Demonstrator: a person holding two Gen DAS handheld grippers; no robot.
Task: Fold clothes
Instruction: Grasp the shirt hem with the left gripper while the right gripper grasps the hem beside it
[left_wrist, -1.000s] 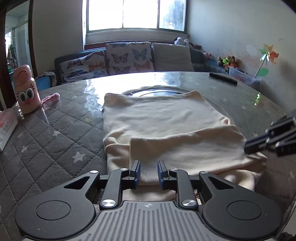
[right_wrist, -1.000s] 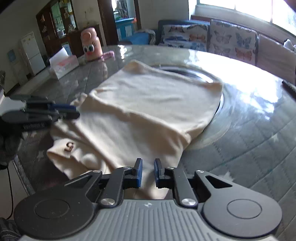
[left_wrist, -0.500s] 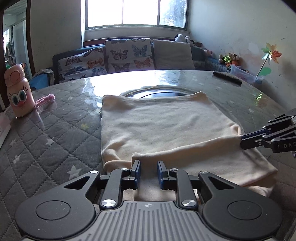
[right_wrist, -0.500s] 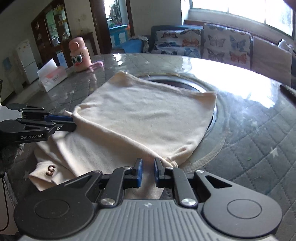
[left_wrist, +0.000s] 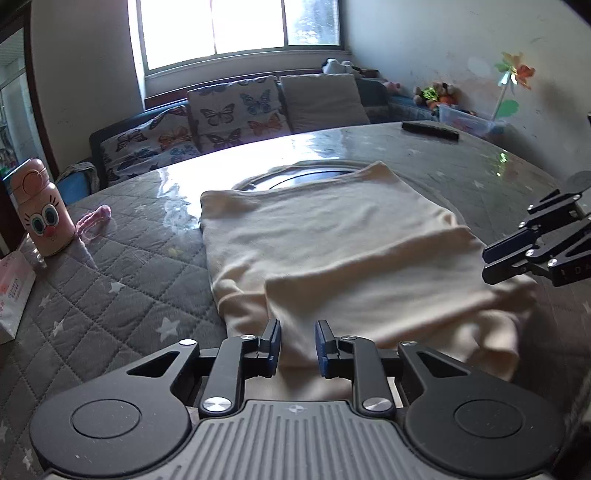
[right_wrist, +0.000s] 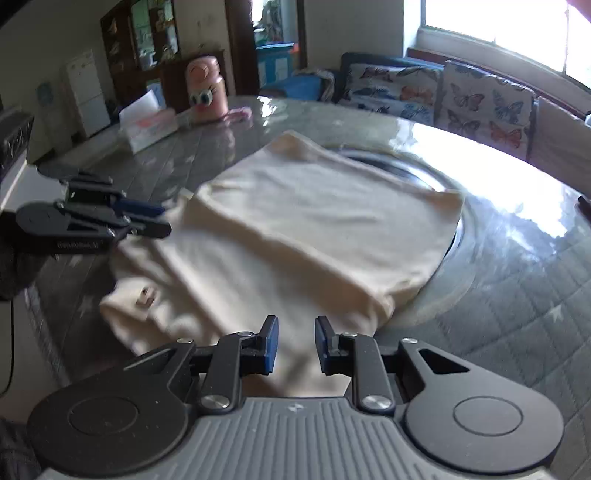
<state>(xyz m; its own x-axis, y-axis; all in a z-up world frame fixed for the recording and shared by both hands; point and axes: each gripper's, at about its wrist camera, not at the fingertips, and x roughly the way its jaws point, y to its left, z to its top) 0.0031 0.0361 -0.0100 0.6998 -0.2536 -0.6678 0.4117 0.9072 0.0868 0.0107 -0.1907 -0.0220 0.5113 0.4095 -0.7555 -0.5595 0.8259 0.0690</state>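
Both grippers now letting go: left gripper (left_wrist: 297, 345) and right gripper (right_wrist: 295, 345) standing released, jaws parted, empty, backing off. Cream garment (left_wrist: 332, 251) lying half-folded at bench (left_wrist: 110, 280) centre, flap dropped at 6 o'clock edge. Fold laid; next fold likely pending.

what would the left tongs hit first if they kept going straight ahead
Most likely the cream shirt: the open left tongs sit low over its near edge, aimed along the folded cloth. Height above the fabric is hard to judge, so they might skim over it.
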